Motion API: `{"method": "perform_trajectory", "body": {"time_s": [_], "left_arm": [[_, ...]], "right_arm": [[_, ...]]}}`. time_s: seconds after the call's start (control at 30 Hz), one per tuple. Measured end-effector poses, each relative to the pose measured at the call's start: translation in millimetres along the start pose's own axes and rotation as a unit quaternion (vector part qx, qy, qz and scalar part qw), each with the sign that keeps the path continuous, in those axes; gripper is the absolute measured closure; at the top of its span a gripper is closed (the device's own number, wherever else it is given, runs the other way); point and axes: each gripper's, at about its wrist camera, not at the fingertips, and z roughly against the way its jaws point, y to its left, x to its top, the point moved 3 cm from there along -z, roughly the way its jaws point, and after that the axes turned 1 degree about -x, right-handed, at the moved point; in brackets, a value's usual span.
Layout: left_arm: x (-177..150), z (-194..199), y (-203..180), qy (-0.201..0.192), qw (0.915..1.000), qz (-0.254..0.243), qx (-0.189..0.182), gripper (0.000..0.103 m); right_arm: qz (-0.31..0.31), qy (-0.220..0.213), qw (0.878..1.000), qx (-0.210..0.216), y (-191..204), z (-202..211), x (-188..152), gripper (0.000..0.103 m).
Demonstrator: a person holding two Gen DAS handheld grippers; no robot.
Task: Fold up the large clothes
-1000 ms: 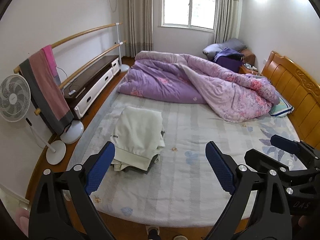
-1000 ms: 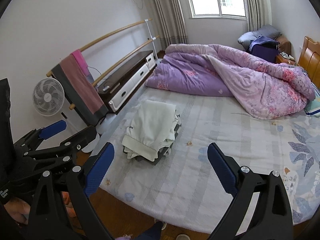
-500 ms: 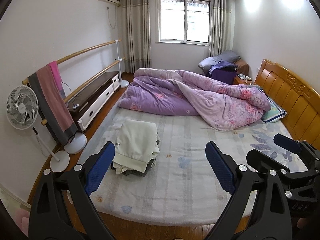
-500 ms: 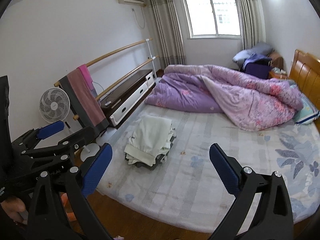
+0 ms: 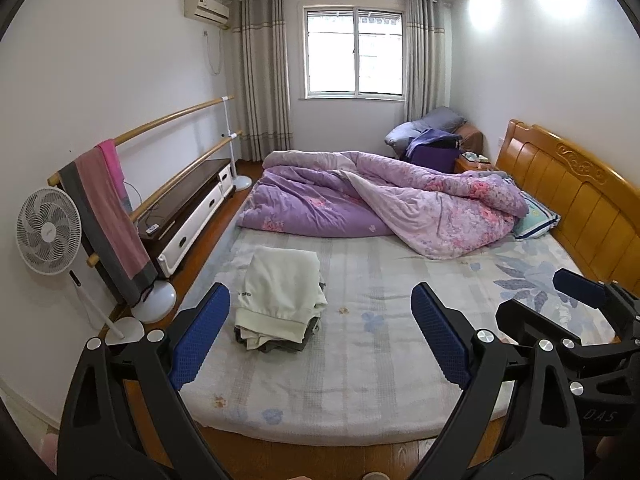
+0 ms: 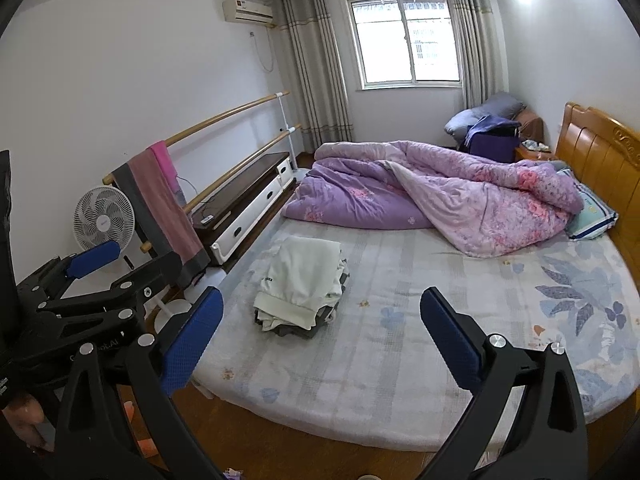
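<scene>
Both wrist views from the foot, facing the same bed [image 5: 360, 380].

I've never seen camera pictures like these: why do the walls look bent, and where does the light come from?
Left wrist view: a fisheye lens bows the two wooden wall rails and darkens the corners; daylight enters the white-framed window, with a bright glare patch on the right wall. Right wrist view: same curving, the window slightly washed out; the stack of folded cream clothes stays sharp.

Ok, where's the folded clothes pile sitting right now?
The folded clothes pile lies on the bed sheet, toward the bed's left edge in both wrist views, in front of the purple duvet, with the fan standing beyond that edge.
</scene>
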Motion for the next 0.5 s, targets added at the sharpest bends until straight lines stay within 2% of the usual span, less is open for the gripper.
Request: {"method": "perform_trajectory", "body": {"time_s": [0.33, 0.5], "left_arm": [[-5.3, 27.2, 17.2, -0.021, 0.9996, -0.014, -0.013, 0.011], [-7.6, 30.4, 22.5, -0.018, 0.9995, -0.012, -0.022, 0.011]], "right_arm": [[-0.007, -0.009, 1.000, -0.013, 23.3, 15.7, -10.6, 0.008], [-0.007, -0.011, 1.000, -0.022, 26.5, 16.9, -11.7, 0.008]]}}
